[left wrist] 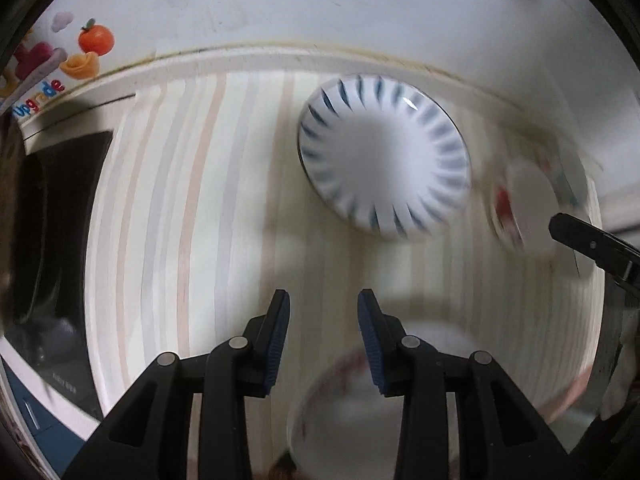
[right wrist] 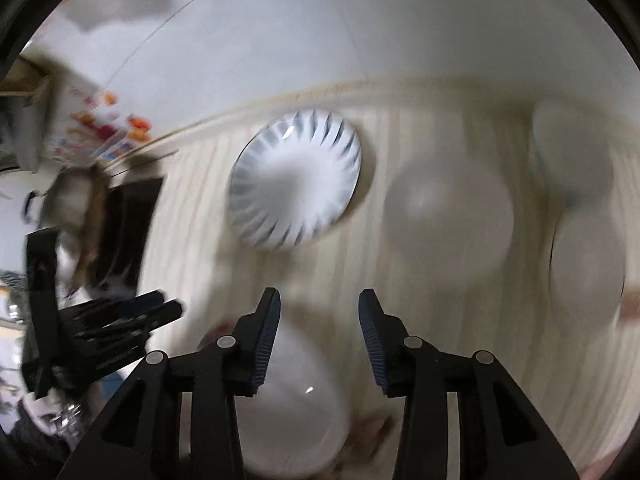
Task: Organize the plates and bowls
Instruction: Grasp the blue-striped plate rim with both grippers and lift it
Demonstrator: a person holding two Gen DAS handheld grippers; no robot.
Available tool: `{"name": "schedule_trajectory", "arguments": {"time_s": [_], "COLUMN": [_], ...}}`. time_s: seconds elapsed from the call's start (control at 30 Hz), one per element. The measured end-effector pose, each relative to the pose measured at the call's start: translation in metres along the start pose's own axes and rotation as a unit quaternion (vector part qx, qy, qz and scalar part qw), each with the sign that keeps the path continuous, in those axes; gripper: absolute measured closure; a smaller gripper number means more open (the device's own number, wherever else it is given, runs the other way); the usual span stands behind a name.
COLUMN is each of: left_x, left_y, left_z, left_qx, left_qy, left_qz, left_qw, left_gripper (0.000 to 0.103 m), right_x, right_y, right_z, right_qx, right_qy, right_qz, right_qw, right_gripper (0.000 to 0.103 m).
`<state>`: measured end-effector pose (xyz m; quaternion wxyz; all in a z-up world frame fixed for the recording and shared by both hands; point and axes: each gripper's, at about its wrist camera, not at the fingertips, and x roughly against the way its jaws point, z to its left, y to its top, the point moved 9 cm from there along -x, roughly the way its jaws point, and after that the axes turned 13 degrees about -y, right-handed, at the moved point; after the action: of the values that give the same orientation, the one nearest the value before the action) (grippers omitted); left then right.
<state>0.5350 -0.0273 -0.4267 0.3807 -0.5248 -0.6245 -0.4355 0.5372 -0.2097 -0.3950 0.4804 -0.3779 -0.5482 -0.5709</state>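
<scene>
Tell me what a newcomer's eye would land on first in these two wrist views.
First, the white dish with blue radiating streaks, lying on the striped table top near its far edge, ahead of both grippers. Next, the empty left gripper and right gripper, each with jaws apart above a blurred white bowl. Colourful fruit stickers mark the wall at far left.

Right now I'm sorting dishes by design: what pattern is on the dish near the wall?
White dish with dark blue radial streaks around the rim; clearest in the left wrist view.
</scene>
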Motion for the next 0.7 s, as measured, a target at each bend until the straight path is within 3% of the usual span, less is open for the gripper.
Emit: {"name": "schedule_trajectory", "arguments": {"time_s": [0.13,0.33,0.43,0.6,0.7], "left_x": [-0.025,-0.067,-0.083,-0.092,-0.092], "left_y": [0.038,0.072,0.076,0.077,0.076], "left_z": [0.014,0.028,0.029,0.023,0.022], "left_qx": [0.024,0.047,0.045,0.035,0.034], "left_qy": [0.002,0.003,0.0,0.001,0.001], "left_qz": [0.005,0.03,0.04,0.038,0.033], "left_qw": [0.9997,0.9984,0.9982,0.9987,0.9989], "left_gripper": [0.07,0.07,0.07,0.071,0.072], "right_x": [-0.048,-0.109,-0.131,-0.156,-0.16], "right_y": [0.064,0.111,0.118,0.111,0.108], "right_z": [-0.004,0.001,0.002,0.004,0.005], "right_qx": [0.015,0.018,0.021,0.042,0.042], "right_qy": [-0.022,-0.022,-0.019,-0.033,-0.027], "right_qz": [0.008,0.048,0.071,0.098,0.097], "right_qw": [1.0,0.998,0.997,0.994,0.994], "right_gripper": [0.059,0.059,0.06,0.086,0.087]}}
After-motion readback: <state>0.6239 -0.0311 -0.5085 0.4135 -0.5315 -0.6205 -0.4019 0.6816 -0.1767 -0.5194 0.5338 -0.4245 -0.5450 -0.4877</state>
